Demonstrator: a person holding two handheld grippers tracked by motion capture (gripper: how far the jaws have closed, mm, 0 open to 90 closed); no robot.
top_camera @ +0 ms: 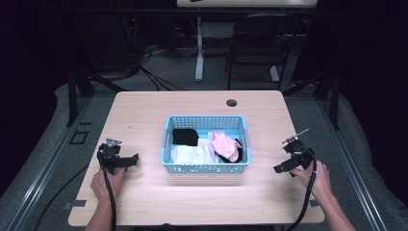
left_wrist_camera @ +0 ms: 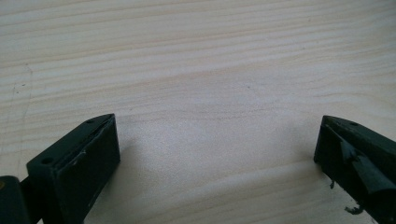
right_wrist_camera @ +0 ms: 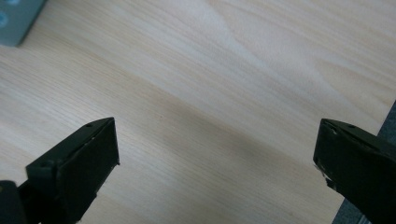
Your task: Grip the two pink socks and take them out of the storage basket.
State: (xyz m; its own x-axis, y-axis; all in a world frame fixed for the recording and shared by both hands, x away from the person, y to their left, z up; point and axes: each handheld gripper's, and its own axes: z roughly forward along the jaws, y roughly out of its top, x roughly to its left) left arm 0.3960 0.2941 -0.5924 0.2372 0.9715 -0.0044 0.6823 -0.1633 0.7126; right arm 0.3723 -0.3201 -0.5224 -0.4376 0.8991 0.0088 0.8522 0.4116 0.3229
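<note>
Mid-frame on the pale wood table [top_camera: 144, 115] sat a blue basket [top_camera: 206, 166] of clothes. Left tongs [top_camera: 126, 162] at lower left, right tongs [top_camera: 285, 166] at lower right, both spread apart over bare wood. Dark room behind, with a chair [top_camera: 257, 43].

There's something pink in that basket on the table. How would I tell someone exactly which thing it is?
Start at the pale wooden table and find the light blue plastic basket at its middle, between the two hand-held grippers. Look in the basket's right half: the pink cloth lies crumpled there. Its neighbours are a black cloth at the back left and a white cloth at the front left, so colour alone marks it.
</note>
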